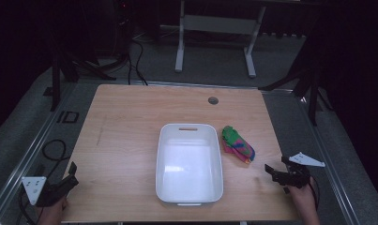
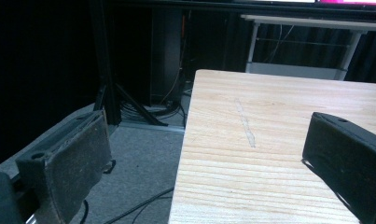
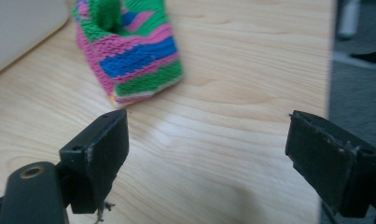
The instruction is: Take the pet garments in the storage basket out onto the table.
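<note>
A white rectangular tub (image 1: 190, 162) stands empty in the middle of the wooden table (image 1: 125, 131). Just right of it lies a folded knitted cloth (image 1: 237, 144) striped green, pink and blue. My right gripper (image 1: 269, 169) hovers open over the table's right front part, a short way in front of the cloth (image 3: 129, 51), nothing between its jaws; the tub's corner (image 3: 22, 28) shows at upper left. My left gripper (image 1: 73, 174) is open at the table's left front corner, one jaw over the floor, one over the table (image 2: 269, 140).
A round cable hole (image 1: 213, 100) sits near the table's far edge. Cables (image 1: 55, 150) lie on the grey floor to the left. A white desk frame (image 1: 215, 33) stands behind the table. Dark stands flank both sides.
</note>
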`<state>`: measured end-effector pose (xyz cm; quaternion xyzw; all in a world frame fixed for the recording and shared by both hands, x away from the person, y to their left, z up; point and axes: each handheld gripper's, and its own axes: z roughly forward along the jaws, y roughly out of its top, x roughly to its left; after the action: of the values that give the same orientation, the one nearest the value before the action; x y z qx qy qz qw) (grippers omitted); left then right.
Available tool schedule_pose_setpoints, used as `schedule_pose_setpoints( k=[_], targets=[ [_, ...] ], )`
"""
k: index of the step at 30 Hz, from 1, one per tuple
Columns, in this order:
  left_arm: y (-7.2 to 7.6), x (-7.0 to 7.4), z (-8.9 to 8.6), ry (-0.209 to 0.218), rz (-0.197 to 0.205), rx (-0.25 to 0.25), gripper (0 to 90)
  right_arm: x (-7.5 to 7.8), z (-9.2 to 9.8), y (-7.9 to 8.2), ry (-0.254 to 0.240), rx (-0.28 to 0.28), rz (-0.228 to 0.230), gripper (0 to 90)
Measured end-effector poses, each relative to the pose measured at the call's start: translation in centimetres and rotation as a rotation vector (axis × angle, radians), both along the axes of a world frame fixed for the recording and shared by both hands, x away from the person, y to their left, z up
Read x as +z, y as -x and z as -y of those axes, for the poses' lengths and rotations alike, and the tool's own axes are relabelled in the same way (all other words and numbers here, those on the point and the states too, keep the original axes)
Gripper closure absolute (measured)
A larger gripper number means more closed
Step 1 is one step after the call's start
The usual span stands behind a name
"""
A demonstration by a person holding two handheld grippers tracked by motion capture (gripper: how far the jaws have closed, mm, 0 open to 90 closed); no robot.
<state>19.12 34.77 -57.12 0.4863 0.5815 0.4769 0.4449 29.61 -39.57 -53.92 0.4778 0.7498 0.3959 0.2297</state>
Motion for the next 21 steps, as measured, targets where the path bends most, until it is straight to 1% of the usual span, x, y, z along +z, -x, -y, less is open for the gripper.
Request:
schedule_pose_setpoints(
  k=[2,3,4,5,6,8,9,10,11,12,14,15,18,20,21],
  targets=[
    [0.0,0.0,0.0,-0.002,-0.002,0.000,1.3,-0.3,0.1,0.8,-0.009,-0.060,0.044,12.5],
    [0.0,0.0,0.0,-0.004,-0.001,-0.001,1.4,-0.4,0.1,1.2,-0.004,-0.080,0.060,12.3],
    [0.0,0.0,0.0,-0.004,-0.001,-0.001,1.4,-0.4,0.1,1.2,-0.004,-0.080,0.060,12.3],
    [0.0,0.0,0.0,-0.006,0.001,-0.001,1.4,-0.6,0.1,1.6,0.006,-0.108,0.078,12.3],
    [0.0,0.0,0.0,-0.005,0.001,-0.001,1.4,-0.8,0.1,2.1,0.012,-0.142,0.107,12.2],
    [0.0,0.0,0.0,-0.004,0.002,-0.002,1.4,-0.8,0.2,2.6,0.017,-0.182,0.132,12.3],
    [0.0,0.0,0.0,-0.004,0.001,-0.002,1.4,-0.9,0.3,2.9,0.010,-0.196,0.149,12.3],
    [0.0,0.0,0.0,-0.004,0.001,-0.002,1.4,-0.9,0.3,2.9,0.010,-0.196,0.149,12.3],
    [0.0,0.0,0.0,-0.009,-0.002,-0.003,1.4,-0.9,0.4,3.2,0.016,-0.220,0.162,12.3],
    [0.0,0.0,0.0,-0.005,0.000,-0.002,1.4,-1.2,0.6,3.8,0.005,-0.265,0.196,12.3],
    [0.0,0.0,0.0,-0.005,0.000,-0.001,1.4,-1.5,0.8,4.3,0.001,-0.294,0.224,12.3],
    [0.0,0.0,0.0,-0.005,-0.002,-0.001,1.4,-1.6,0.9,4.5,-0.012,-0.302,0.232,12.3],
    [0.0,0.0,0.0,-0.007,0.000,0.000,1.4,-1.7,1.1,4.9,-0.027,-0.338,0.269,12.3],
    [0.0,0.0,0.0,-0.006,0.001,0.000,1.4,-1.7,1.3,4.9,-0.042,-0.357,0.278,12.4],
    [0.0,0.0,0.0,-0.006,0.002,0.001,1.4,-1.7,1.5,4.9,-0.056,-0.359,0.281,12.4]
  ],
)
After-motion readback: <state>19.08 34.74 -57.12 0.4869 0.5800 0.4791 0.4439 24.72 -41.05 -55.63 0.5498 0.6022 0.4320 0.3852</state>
